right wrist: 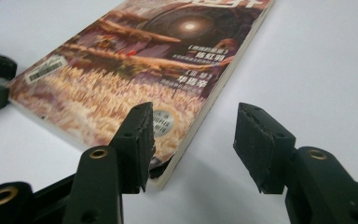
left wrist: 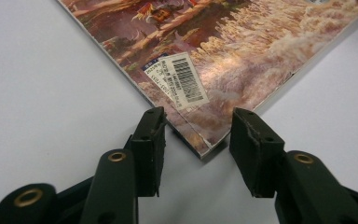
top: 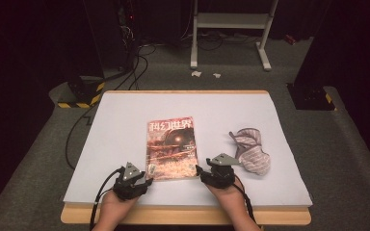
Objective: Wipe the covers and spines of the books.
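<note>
Both hands enter at the near edge of the bench [top: 125, 103], each holding a black gripper. Left gripper [top: 147, 181] sits at the near left corner of the magazine [top: 171, 147]. Its fingers [left wrist: 150, 140] stand apart, one on each side of that corner; the left finger lies just beside or against the magazine's edge, the right finger is clear of it, and the pads do not press on the cover. Right gripper [top: 198, 169] sits at the near right corner of the same magazine. Its fingers [right wrist: 137, 140] are also parted: one lies over the cover at the corner, the other stands off to the side above bare bench. Contact of that finger with the cover cannot be told.

Magazine position: flat on the bench, slightly left of centre, near half of the surface, long side running away from the person. A barcode label [left wrist: 182, 77] is on its near left corner.

Right of the magazine and apart from it, just beyond the right gripper, lies a crumpled striped cloth [top: 251, 150].

Beyond the bench: grey carpet, black cables [top: 125, 67] at far left, and a white metal frame [top: 231, 29] on the floor.
</note>
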Available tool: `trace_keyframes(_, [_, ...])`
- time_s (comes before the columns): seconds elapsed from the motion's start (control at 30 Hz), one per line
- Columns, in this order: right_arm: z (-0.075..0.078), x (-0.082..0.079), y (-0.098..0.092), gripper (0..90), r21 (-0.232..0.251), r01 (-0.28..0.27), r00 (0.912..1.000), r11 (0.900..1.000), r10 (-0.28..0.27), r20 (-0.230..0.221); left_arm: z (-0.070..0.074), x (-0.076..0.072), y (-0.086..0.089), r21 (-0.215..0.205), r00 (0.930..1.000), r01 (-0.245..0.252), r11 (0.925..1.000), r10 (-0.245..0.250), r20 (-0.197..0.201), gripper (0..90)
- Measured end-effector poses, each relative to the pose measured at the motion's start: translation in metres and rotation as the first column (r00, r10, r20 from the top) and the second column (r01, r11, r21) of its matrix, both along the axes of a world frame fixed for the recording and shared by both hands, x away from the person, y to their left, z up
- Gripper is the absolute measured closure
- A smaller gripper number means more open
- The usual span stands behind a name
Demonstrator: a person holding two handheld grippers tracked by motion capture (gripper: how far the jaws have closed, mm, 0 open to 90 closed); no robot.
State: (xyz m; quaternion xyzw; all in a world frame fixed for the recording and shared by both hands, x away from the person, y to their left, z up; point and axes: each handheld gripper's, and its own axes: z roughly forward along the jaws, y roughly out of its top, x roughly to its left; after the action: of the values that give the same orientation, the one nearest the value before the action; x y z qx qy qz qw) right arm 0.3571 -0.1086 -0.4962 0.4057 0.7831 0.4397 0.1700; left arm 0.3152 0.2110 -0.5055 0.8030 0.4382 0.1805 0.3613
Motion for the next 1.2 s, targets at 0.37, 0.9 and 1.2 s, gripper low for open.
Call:
trace_keyframes(0.37, [-0.005, -0.010, 0.007, 47.4, -0.037, -0.050, 0.9979, 0.998, 0.048, -0.042, 0.000, 0.013, 0.002, -0.012, 0.9998, -0.021, 0.9997, 0.021, 0.001, 62.7])
trace_keyframes(0.9, [-0.011, 0.008, 0.019, 62.9, -0.141, 0.002, 0.9983, 0.990, -0.010, -0.057, -0.002, 0.041, -0.011, -0.017, 0.9982, -0.052, 0.9985, 0.053, 0.028, 63.7])
trace_keyframes(1.2, [-0.011, 0.016, 0.021, 62.8, -0.152, 0.012, 0.9983, 0.988, -0.021, -0.055, -0.001, 0.042, -0.013, -0.016, 0.9950, -0.082, 0.9965, 0.082, 0.056, 63.1])
